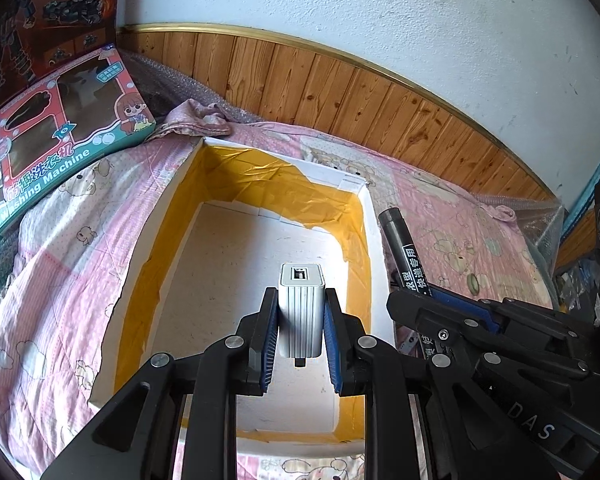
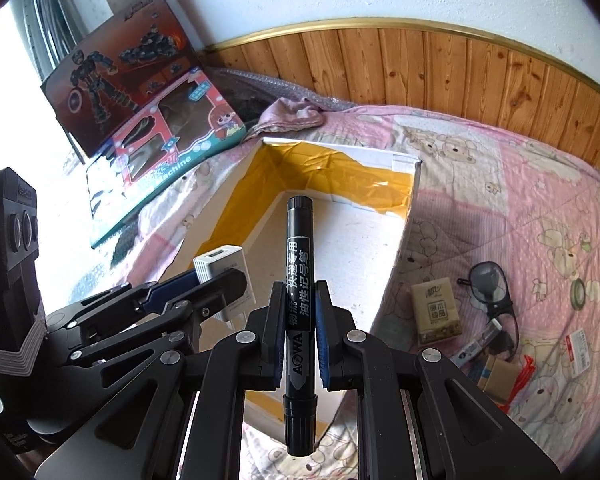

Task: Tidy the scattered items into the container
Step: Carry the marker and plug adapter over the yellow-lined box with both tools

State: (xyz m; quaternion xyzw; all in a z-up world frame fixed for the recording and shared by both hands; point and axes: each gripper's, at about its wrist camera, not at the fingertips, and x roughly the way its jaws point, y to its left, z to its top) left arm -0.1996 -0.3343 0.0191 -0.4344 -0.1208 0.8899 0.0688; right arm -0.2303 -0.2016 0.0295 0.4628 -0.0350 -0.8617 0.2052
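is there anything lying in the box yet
No, the box floor shows bare white, while the charger is held above it in the left gripper.

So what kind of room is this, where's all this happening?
Probably a bedroom at home: a pink cartoon-print quilt covers what looks like a bed against a wood-panelled wall, with children's toy boxes propped in the corner.

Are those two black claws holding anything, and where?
Left hand-held gripper clamps a white ribbed charger block by its sides; right hand-held gripper grips a black marker pen mid-barrel.
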